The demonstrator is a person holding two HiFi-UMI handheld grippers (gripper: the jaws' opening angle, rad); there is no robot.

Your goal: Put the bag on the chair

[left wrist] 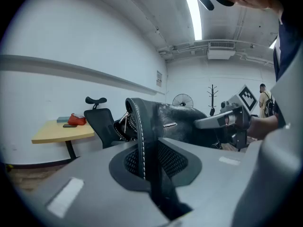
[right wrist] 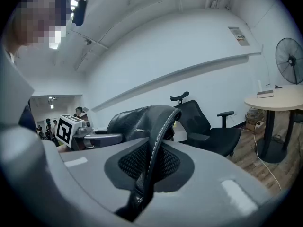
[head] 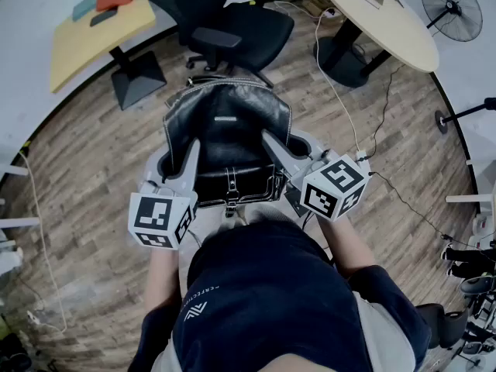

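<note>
Carrying step: the black leather bag with white stitching [head: 225,126] hangs in the air in front of the person, held between both tools. The left gripper [head: 191,160] has its fingers [left wrist: 80,178] closed on the bag's stitched rim at 9 o'clock. The right gripper [head: 271,144] pinches the matching rim at 3 o'clock. The black wheeled office chair [head: 248,25] stands at 12 o'clock, well apart from the bag. The next move, I judge, calls for stepping forward and lowering the bag squarely onto the seat before letting go. What the bag holds cannot be seen.

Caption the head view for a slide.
Left gripper and right gripper each grip an edge of the black bag, office chair just ahead.
</note>
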